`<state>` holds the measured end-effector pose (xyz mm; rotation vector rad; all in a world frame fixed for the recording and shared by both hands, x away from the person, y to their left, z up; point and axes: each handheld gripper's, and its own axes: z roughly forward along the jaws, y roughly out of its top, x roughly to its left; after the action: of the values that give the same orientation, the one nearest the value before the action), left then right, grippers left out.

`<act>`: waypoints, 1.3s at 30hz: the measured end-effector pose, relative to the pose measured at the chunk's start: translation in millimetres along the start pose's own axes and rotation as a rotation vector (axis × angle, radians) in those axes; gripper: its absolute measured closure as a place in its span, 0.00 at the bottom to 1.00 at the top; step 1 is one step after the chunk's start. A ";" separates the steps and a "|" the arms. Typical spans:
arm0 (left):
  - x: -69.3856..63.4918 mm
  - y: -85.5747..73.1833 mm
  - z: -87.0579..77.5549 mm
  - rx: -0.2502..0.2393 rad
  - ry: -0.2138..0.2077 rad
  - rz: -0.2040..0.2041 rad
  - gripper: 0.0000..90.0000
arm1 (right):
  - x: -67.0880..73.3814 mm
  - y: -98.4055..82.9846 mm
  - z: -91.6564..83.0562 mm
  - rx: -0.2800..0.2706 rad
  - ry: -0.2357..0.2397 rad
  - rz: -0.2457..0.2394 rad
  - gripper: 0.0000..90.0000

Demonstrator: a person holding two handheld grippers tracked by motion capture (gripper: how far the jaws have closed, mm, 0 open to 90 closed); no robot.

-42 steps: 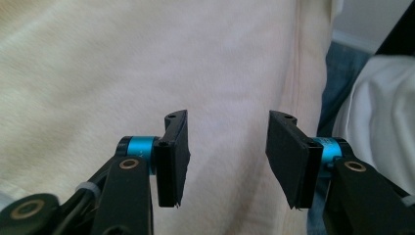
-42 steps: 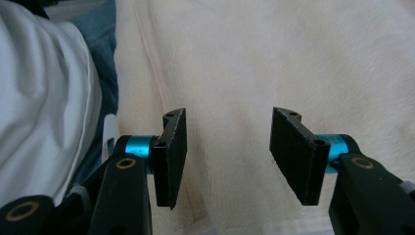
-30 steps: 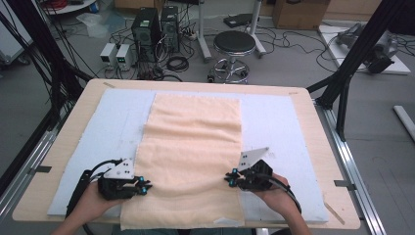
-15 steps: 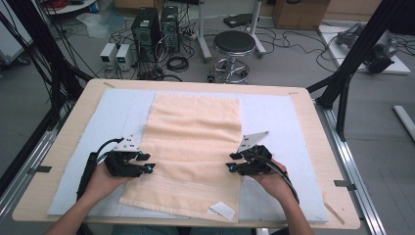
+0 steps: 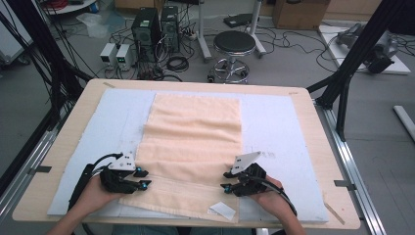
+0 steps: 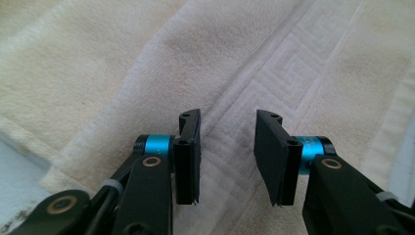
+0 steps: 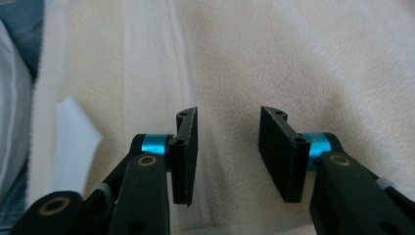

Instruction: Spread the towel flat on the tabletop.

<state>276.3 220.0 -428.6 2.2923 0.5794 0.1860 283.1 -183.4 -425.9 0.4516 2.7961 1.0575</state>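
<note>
near edge: white care label (image 5: 222, 210) now face-up on folded-over towel (image 5: 195, 142) hem | left gripper (image 5: 142, 178) and right gripper (image 5: 226, 180): jaws spread after release then just eased inward, empty, hovering over hem; a second ago they pinched its corners | read: first fold laid | towel mid-table on blue mat (image 5: 284, 127) | containers: none

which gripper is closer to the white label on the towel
The right gripper: the white label lies at the towel's near edge just below it, while the left gripper sits across the towel.
</note>
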 end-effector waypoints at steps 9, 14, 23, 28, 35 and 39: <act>-6.3 2.0 -0.8 0.011 0.075 -0.011 0.94 | 4.4 -0.4 4.9 0.020 -0.060 -0.015 0.98; -29.0 -1.4 -20.5 -0.018 0.033 0.009 0.94 | 18.2 0.9 -7.4 0.011 0.006 -0.031 0.98; -86.9 -21.5 -67.0 -0.061 -0.051 0.021 0.81 | 83.2 0.5 -47.7 -0.085 0.094 -0.078 0.84; -67.6 -10.6 -62.5 -0.111 -0.008 0.013 0.71 | 62.9 3.6 -56.9 -0.141 0.050 -0.041 0.76; -35.9 5.9 -16.9 -0.078 -0.048 0.015 0.64 | 18.5 9.3 -19.3 -0.056 0.069 -0.009 0.62; -32.1 7.4 4.8 -0.008 -0.074 0.021 0.64 | 13.4 3.0 4.8 0.055 0.062 0.002 0.70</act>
<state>251.9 197.6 -425.5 2.2879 0.5163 0.1127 272.1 -174.0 -427.6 0.4343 2.8862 1.0144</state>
